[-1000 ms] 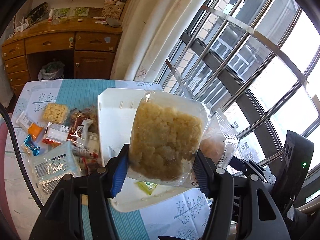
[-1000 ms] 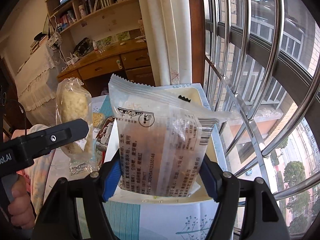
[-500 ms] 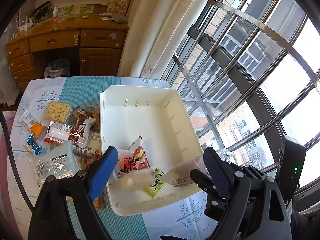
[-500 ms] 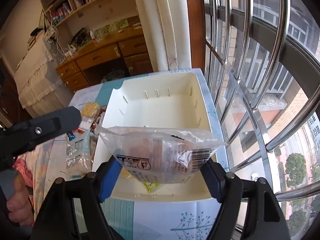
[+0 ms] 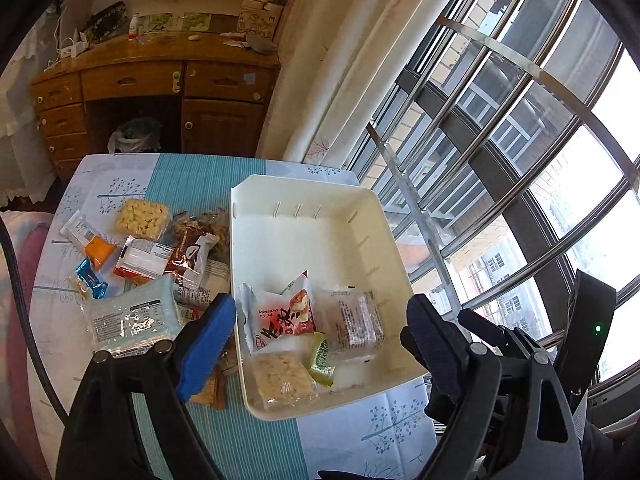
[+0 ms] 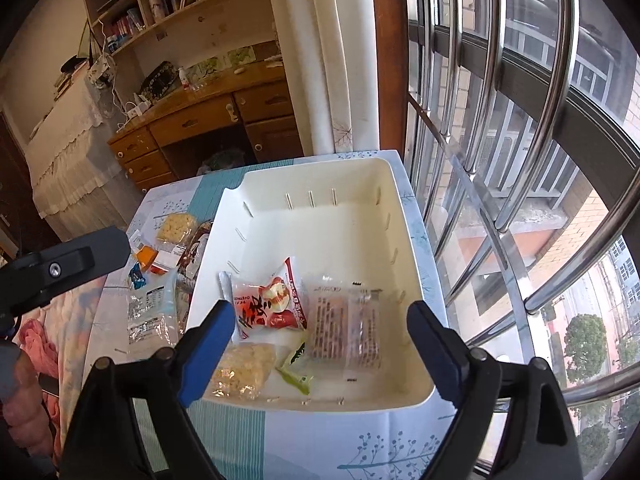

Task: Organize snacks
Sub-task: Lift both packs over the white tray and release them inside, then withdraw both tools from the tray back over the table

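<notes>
Both packets have dropped from the fingers into the white bin.

Left wrist view: the left gripper [image 5: 316,332] stands with fingers apart and empty over the white bin [image 5: 400,264], the rice cake packet [image 5: 284,376] lying at its near wall, loose snacks [image 5: 148,256] waiting on the bench [image 5: 240,440]. Right wrist view: the right gripper [image 6: 320,340] is opening, nothing between its fingers, the clear pastry packet [image 6: 346,326] flat beside the red packet [image 6: 268,300].

Hidden and cut-off parts around the snack bin

The left gripper's blue finger [image 5: 206,344] covers the near edge of the loose packets' pile; a brown packet [image 5: 208,390] shows only partly beneath it. Print on the clear packet [image 6: 346,326] is too small to read. The person's hand [image 6: 22,400] is cut by the right view's left edge.
</notes>
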The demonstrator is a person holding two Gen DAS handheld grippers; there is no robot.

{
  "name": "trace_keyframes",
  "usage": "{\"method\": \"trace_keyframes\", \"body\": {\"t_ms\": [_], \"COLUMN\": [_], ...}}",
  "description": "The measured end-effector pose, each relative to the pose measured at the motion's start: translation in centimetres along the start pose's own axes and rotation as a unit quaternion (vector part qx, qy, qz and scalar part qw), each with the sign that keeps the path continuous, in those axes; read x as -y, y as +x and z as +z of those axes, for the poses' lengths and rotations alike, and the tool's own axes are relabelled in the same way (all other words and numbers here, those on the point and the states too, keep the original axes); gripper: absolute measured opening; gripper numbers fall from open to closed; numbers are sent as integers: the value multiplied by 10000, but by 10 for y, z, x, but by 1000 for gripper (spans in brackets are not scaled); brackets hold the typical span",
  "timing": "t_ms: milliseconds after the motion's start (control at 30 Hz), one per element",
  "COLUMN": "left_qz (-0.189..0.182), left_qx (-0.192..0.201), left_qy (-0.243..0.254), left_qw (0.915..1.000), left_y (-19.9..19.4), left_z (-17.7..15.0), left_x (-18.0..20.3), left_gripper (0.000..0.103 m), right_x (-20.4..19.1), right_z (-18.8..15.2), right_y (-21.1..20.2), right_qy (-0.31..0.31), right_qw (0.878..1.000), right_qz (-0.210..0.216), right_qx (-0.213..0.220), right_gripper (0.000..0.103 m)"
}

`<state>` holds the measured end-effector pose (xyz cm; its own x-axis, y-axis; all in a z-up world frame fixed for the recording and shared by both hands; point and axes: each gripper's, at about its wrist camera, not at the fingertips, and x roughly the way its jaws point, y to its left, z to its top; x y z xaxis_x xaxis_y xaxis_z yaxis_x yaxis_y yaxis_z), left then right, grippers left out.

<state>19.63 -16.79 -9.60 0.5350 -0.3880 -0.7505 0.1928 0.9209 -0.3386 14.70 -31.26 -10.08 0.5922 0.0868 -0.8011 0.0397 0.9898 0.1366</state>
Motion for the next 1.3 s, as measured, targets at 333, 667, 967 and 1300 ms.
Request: {"method": "trace_keyframes", "body": {"t_ms": [333,667,967,1300], "left_qz": [192,228,262,212], "left_qx": [227,201,168,67], "left_qy": [-183,-222,-226,-194], "left_qw": [9994,9993,9993,9996], "left_y": [-40,-76,-109,-132], "left_z": [-10,-17,-19,-17], "left_x": [-33,-79,-130,-190], "left_gripper": [87,87,87,87], "right_x": [-36,-82,-130,-180], "right_z": [-3,-12,-20,-32], "right_y": [-5,-10,-11,-3], "right_qy": [-142,-41,193,531], "right_qw": [9994,9992,9988,9977], "right_qz": [304,389,443,415], "right_qx": [75,76,53,-17], "right_gripper": [89,89,89,89]}}
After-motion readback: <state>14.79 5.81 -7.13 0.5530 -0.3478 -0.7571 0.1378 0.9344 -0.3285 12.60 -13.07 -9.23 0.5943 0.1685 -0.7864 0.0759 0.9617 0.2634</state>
